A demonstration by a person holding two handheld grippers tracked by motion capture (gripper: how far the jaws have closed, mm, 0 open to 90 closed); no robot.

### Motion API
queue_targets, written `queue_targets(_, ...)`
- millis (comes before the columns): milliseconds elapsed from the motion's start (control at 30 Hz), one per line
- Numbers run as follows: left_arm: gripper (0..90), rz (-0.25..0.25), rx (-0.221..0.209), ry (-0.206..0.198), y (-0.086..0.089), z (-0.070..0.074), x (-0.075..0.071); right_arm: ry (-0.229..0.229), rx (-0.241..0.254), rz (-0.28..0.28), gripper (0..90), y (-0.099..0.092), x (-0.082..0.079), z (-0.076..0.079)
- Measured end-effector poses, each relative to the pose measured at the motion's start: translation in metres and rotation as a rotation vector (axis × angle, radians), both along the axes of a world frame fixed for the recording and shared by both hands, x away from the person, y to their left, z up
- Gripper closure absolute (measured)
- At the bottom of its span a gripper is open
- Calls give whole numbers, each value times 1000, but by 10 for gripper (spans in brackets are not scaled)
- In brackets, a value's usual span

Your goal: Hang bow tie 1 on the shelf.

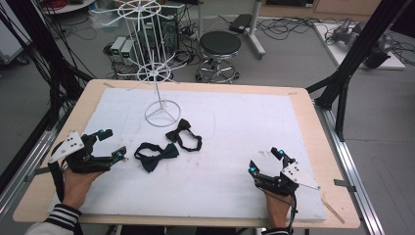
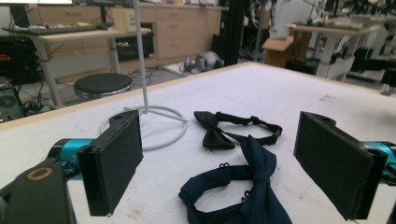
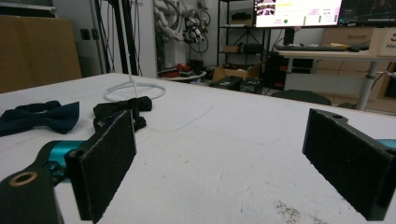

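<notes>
Left gripper [image 1: 111, 144] jaws wide apart, empty, aimed at the navy bow tie [image 1: 156, 155] lying flat on the white mat [image 1: 244, 122] just beside it, likely lining up a pick. Black bow tie [image 1: 184, 135] sits beyond, near the wire stand [image 1: 159, 73]. Right gripper [image 1: 266, 161] jaws apart too, parked well clear

White wire display stand [image 1: 157, 73] set upright at far-left part of table [image 1: 303, 105], ring base [image 1: 162, 116] resting on white mat [image 1: 244, 132] (two tiers of spokes carried on single thin pole). Black bow tie [image 1: 184, 135] laid just in front of ring base, strap looped beside it. Round black stool [image 1: 220, 44] seen on floor beyond table's far edge. Cables and grey boxes [image 1: 122, 49] scattered on floor behind stand. Lit monitor [image 3: 299, 11] noted in right gripper view background.
</notes>
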State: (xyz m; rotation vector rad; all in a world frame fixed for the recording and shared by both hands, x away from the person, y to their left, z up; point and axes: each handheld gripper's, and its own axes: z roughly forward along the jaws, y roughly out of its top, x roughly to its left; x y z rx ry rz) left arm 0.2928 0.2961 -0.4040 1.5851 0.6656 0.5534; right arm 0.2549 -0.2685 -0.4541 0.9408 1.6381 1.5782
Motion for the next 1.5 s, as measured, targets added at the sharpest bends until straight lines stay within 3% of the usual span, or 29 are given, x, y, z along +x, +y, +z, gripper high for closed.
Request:
queue_targets(267, 156, -66, 100, 69, -13, 15, 14, 4, 2, -1, 90, 0, 0, 0)
queue_targets(467, 157, -104, 168, 158, -23, 24, 25, 4, 2, -2, 90, 0, 0, 0)
queue_targets(633, 156, -121, 243, 183, -31, 28, 30, 3, 1, -1, 90, 0, 0, 0)
queue_targets(1000, 170, -166, 337, 238, -51, 32, 42, 2, 2, -3, 90, 0, 0, 0)
queue_targets(1167, 172, -162, 417, 258, -63, 31, 46, 3, 3, -4, 90, 0, 0, 0)
queue_targets(1500, 173, -188, 496, 310, -82, 23, 52, 2, 5, -7, 90, 0, 0, 0)
